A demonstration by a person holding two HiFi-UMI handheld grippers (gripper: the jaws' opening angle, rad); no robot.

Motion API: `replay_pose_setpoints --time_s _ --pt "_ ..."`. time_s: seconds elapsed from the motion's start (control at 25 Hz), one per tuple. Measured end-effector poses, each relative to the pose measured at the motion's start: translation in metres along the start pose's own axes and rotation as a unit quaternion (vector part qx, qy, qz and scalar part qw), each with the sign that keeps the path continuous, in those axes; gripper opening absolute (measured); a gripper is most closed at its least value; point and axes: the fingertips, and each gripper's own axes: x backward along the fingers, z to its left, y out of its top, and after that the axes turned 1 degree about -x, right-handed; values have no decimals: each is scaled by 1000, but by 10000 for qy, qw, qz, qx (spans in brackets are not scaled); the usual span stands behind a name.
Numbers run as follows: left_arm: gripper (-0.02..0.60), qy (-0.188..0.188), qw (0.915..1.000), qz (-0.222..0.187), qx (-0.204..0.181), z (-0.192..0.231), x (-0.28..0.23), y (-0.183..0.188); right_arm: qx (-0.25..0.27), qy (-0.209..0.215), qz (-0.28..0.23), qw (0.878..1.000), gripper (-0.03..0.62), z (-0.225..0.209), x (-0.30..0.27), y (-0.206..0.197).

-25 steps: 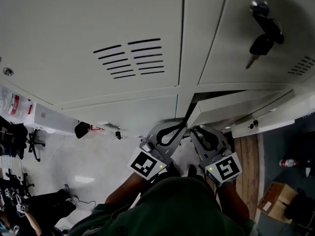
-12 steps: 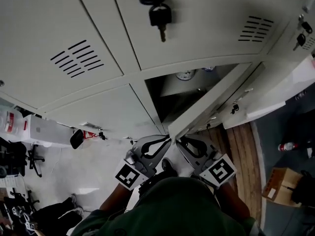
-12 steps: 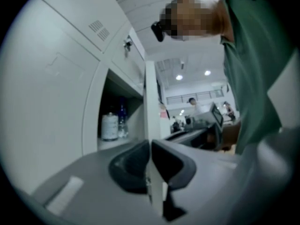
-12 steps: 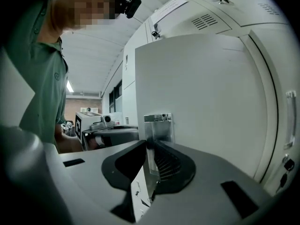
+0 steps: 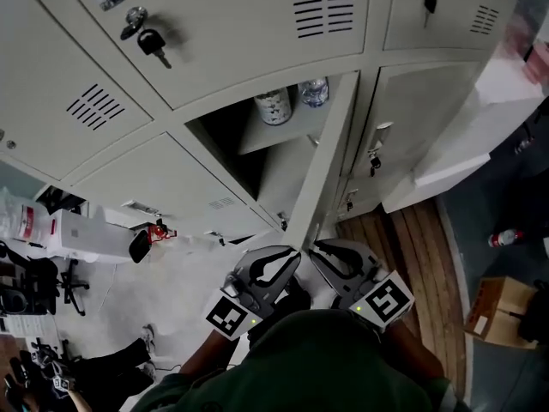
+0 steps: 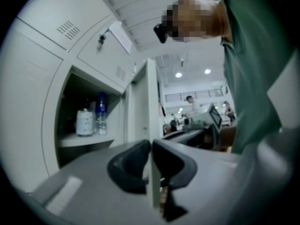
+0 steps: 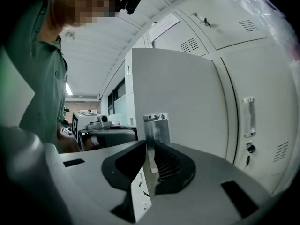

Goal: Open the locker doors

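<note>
We note left gripper [image 5: 292, 254] and right gripper [image 5: 318, 251] both clamped on the near edge of 1 open door [image 5: 325, 156]; we advise swinging it right along its hinge arc.

**Bottles, a Box and Office Clutter at the Edges**

In the head view, a white canister [image 5: 274, 106] and a clear water bottle [image 5: 314, 92] stand side by side at 12 o'clock. A cardboard box [image 5: 491, 312] sits at 4 o'clock on the dark floor [image 5: 502, 200], with a red-capped bottle [image 5: 503, 239] near it at 3 o'clock. Wooden planks [image 5: 416, 251] run beside that floor. At 9 o'clock is a white box with a red label [image 5: 51, 226], and an office chair [image 5: 43, 286] just below it at 8 o'clock. In the left gripper view, two ceiling lights [image 6: 178, 74] glow at 12 o'clock, above a distant person [image 6: 190, 103].
</note>
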Motion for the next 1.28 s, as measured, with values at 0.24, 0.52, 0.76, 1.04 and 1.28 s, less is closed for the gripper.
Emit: replay_pose_setpoints --time_s 0.24,0.52,0.76,1.04,1.28 --pt "21 -234 9997 25 -56 -48 -36 2 -124 -404 -99 9991 28 -14 58 -4" --pt "21 -531 9984 -4 -184 -87 -88 4 -189 -998 -192 9946 28 -48 116 -5" --pt "20 -636 9980 -16 -35 -102 -122 5 -296 -1131 -357 9925 28 -55 143 1" --pt "3 -326 9995 -2 11 -103 -123 13 -8 -616 -393 9973 21 -34 142 9" --pt "3 423 9991 -51 47 -69 -73 24 160 35 -308 9994 21 0 105 10"
